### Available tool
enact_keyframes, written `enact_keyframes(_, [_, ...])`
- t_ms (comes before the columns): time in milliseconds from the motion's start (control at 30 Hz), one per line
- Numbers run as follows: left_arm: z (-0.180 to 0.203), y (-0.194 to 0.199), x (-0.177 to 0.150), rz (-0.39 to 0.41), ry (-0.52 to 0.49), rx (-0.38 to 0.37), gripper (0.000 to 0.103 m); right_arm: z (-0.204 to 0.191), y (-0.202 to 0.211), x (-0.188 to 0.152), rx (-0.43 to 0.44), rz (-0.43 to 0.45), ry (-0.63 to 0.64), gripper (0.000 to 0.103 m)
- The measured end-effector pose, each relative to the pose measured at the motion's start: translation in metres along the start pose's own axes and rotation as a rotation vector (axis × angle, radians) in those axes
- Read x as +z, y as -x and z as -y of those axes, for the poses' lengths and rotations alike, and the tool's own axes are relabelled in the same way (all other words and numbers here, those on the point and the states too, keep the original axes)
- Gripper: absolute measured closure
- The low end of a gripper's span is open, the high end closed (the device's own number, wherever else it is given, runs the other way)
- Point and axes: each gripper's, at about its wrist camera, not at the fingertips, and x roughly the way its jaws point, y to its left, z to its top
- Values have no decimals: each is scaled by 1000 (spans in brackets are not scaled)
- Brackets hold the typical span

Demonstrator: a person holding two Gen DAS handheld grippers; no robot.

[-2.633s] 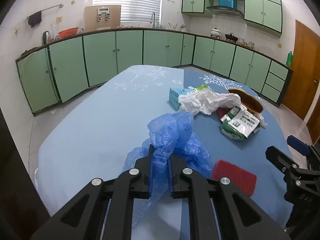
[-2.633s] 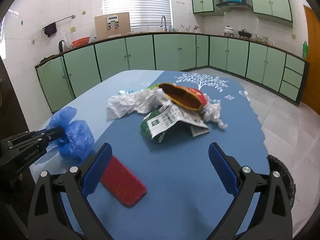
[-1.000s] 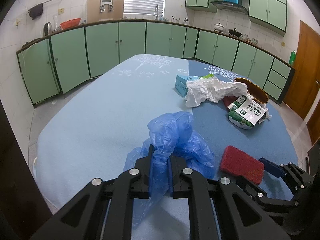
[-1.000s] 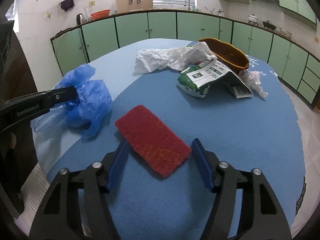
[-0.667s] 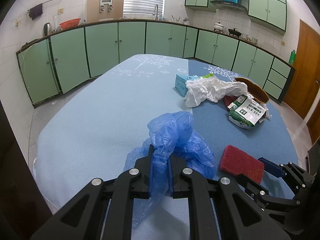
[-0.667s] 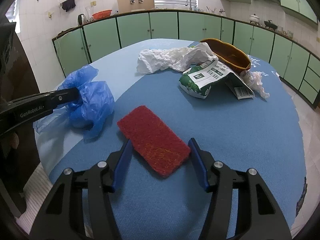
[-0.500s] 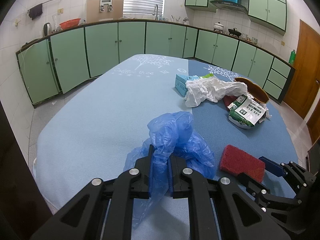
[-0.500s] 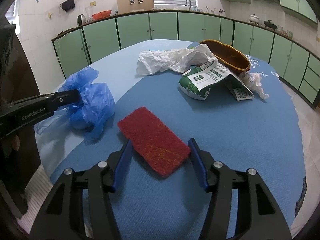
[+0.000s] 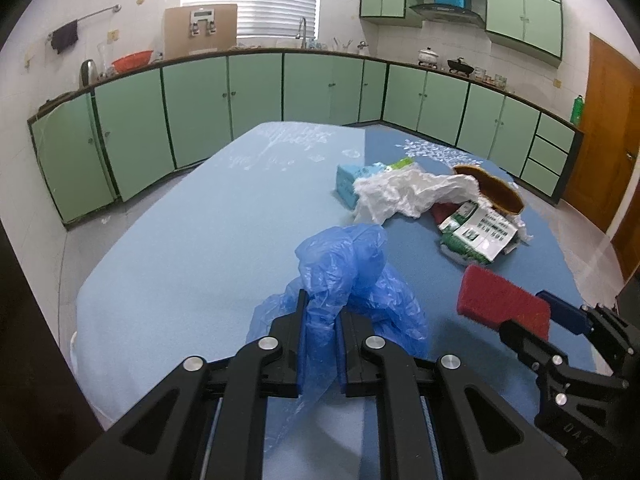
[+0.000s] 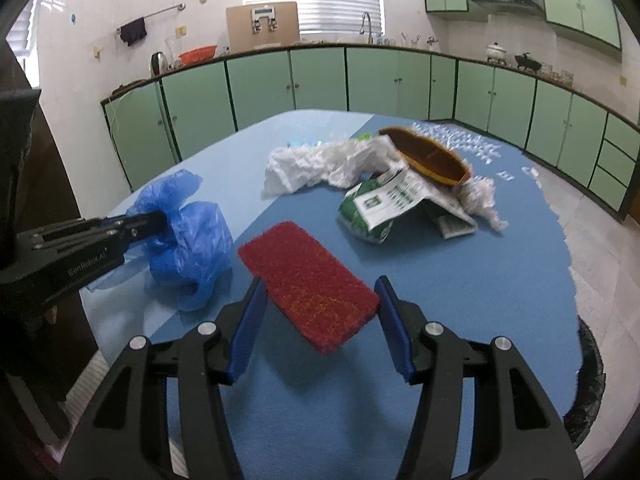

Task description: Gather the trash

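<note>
My left gripper (image 9: 322, 308) is shut on a crumpled blue plastic bag (image 9: 352, 276) at the near left of the blue table; the bag also shows in the right wrist view (image 10: 184, 232). My right gripper (image 10: 318, 296) is closed on a red scouring pad (image 10: 308, 280) and holds it tilted, lifted off the table. The pad also shows in the left wrist view (image 9: 502, 308). Farther back lies a heap of trash: white crumpled plastic (image 10: 320, 164), a green-and-white packet (image 10: 380, 204), a teal box (image 9: 350, 180) and a brown oval dish (image 10: 428, 160).
The table (image 10: 480, 280) carries a light and dark blue cloth. Green kitchen cabinets (image 9: 200, 100) run around the room behind it. A brown door (image 9: 600, 132) is at the right. A dark piece of furniture (image 10: 24, 200) stands at the left.
My right gripper has closed on the red pad and raised it off the table, tilted. My left gripper still holds the blue bag in the same place.
</note>
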Motion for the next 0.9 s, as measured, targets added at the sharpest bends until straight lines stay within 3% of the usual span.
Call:
enact_keyframes(200, [20, 8, 13, 25, -31, -40, 92, 15, 19, 10, -44, 54, -4, 49])
enact_keyframes(500, [63, 12, 38, 66, -89, -124, 92, 68, 50, 24, -151, 130, -71, 49])
enact_keyframes(900, [161, 5, 64, 96, -211, -307, 92, 167, 93, 16, -320, 181, -204, 49])
